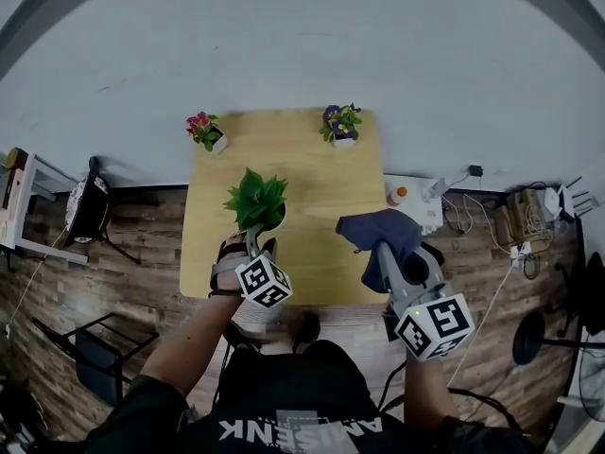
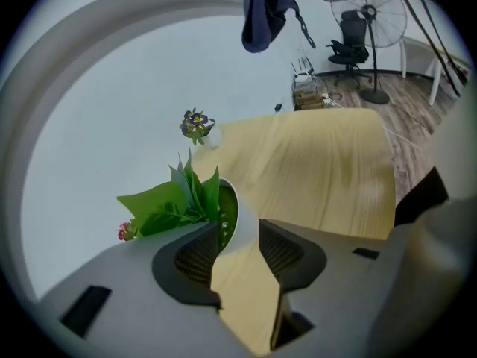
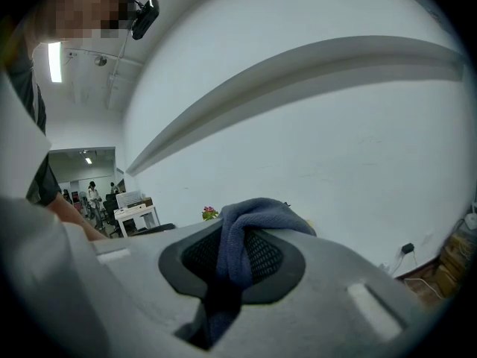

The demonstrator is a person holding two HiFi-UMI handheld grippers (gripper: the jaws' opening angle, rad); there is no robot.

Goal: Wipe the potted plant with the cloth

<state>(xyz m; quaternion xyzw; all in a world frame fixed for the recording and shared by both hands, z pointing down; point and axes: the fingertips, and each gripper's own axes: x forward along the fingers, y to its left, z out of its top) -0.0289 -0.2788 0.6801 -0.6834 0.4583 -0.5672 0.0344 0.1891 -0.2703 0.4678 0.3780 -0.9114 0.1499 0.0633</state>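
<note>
Now my left tongs [image 2: 238, 236] stand wide open at the potted plant [image 2: 186, 200] and should close on it, while my right tongs [image 3: 235, 253], at three o'clock, pinch the cloth [image 3: 257, 215].

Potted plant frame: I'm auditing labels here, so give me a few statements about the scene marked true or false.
The right tongs grip the blue cloth. True.
The left tongs are clamped on the potted plant. False: they stand open at the plant, not closed on it.
Two small flowering pots stand along the table's far edge. True.
The blue cloth lies flat on the table. False: it hangs from the right tongs.
</note>
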